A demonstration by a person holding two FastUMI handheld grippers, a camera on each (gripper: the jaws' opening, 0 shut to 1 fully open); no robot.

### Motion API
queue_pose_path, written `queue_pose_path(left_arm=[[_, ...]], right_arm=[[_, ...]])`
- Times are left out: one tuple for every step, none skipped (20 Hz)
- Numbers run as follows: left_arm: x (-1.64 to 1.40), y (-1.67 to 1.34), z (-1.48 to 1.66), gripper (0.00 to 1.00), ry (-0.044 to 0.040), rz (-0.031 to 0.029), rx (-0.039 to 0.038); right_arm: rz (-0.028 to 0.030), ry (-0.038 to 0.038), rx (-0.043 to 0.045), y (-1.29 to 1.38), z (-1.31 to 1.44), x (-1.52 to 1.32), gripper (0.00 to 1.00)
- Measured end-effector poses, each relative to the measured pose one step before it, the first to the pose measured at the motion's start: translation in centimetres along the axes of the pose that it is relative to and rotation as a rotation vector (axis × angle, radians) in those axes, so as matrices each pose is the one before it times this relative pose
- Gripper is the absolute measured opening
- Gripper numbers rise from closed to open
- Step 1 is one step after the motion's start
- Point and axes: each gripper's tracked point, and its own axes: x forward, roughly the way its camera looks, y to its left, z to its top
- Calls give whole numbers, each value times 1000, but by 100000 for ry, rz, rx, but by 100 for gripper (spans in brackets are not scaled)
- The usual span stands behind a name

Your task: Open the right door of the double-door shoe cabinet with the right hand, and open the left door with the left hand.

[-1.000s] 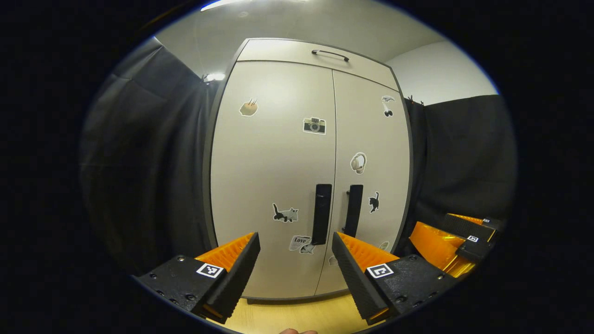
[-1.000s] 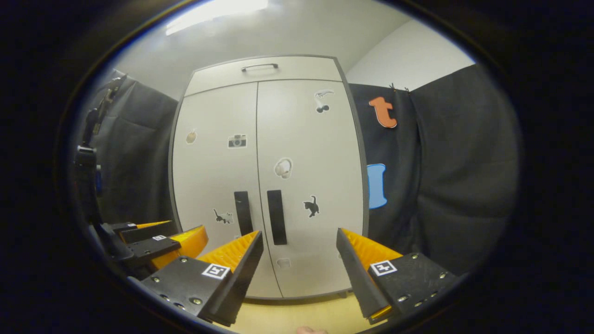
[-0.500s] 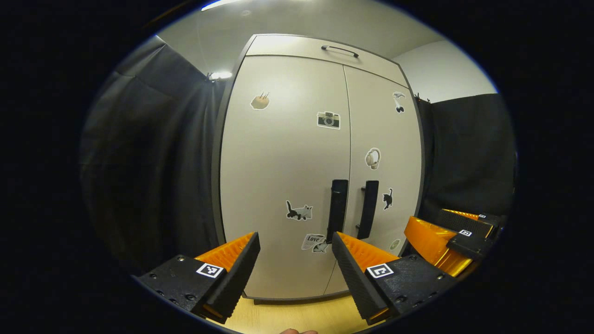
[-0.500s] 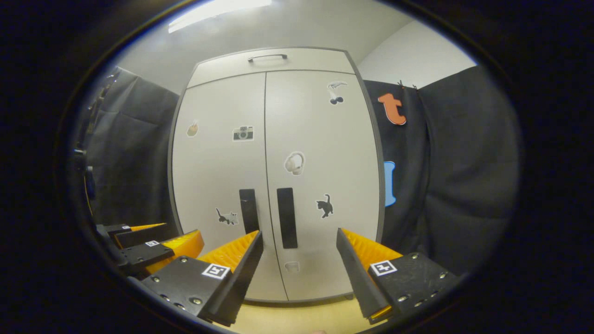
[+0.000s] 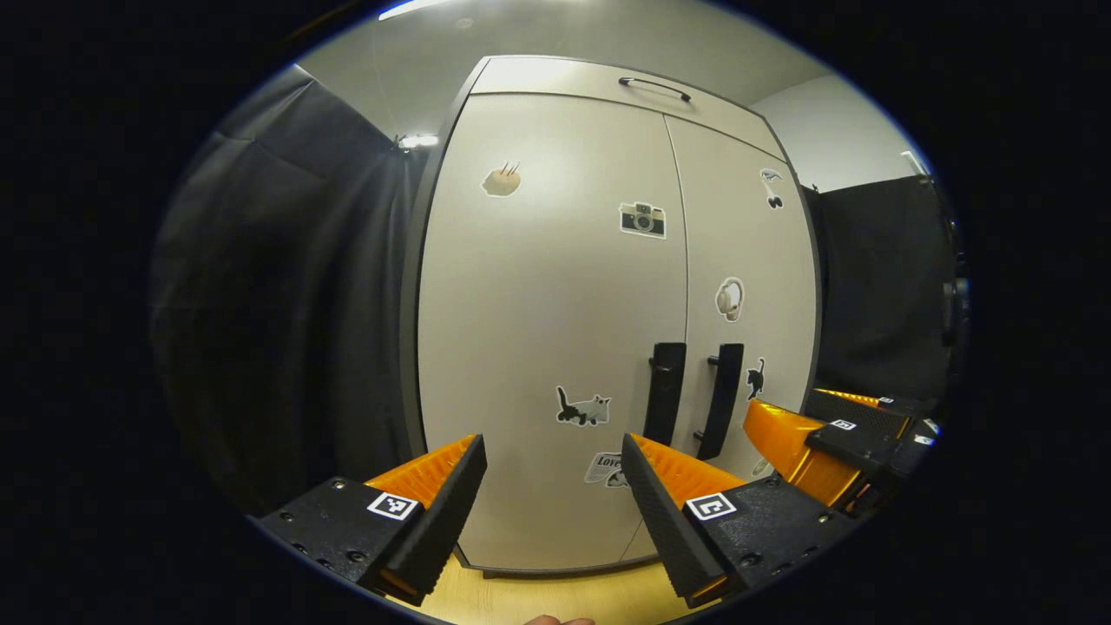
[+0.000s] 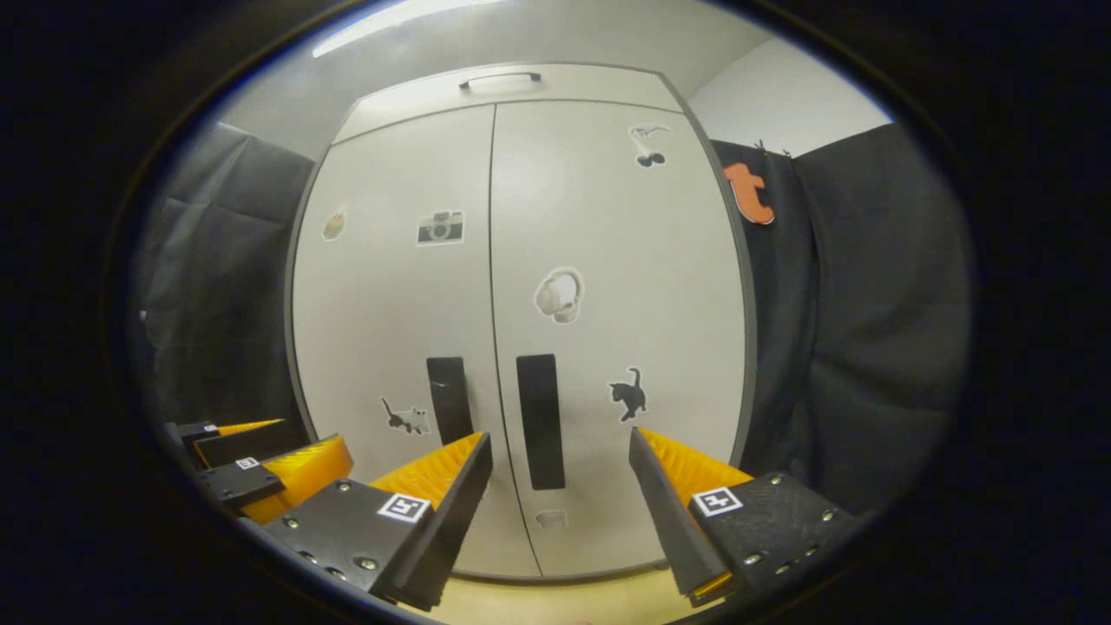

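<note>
Both doors shut. Left claw spread, left door handle ahead, just right. Right claw spread, right door handle dead ahead, untouched.

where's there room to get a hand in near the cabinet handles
Bare door face lies between the right handle and the cat sticker, and below the left handle. The narrow strip between the two handles is crowded. Wood floor before the cabinet is free.
</note>
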Motion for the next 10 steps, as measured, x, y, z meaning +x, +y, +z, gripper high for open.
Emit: queue_pose_path(left_arm=[[260, 288, -73, 96, 97, 427, -403], [175, 329, -86, 96, 338, 567, -358], [105, 380, -175, 96, 527, 1002, -110], [199, 551, -172, 96, 293, 1461, 288], [108, 400, -64, 96, -129, 1235, 154], [185, 229, -7, 96, 144, 646, -81], [81, 147, -58, 96, 132, 354, -20], [217, 52, -48, 96, -40, 42, 49], [76, -32, -65, 96, 162, -208, 86], [143, -91, 3, 96, 94, -420, 43]], right_arm=[[-342, 578, -725, 30, -165, 763, 94], [-480, -305, -786, -51, -55, 771, 94], [-194, -791, -381, 26, 238, 707, 93], [68, -577, -158, 60, 167, 712, 81], [65, 258, -332, 83, 43, 643, 84], [-179, 927, -320, 46, -207, 906, 81], [473, 1129, 268, 202, -257, 446, 75], [307, 1137, 575, 233, -289, 352, 70], [47, 1325, 455, 172, -260, 528, 69], [824, 954, -141, 340, -389, 383, 58]])
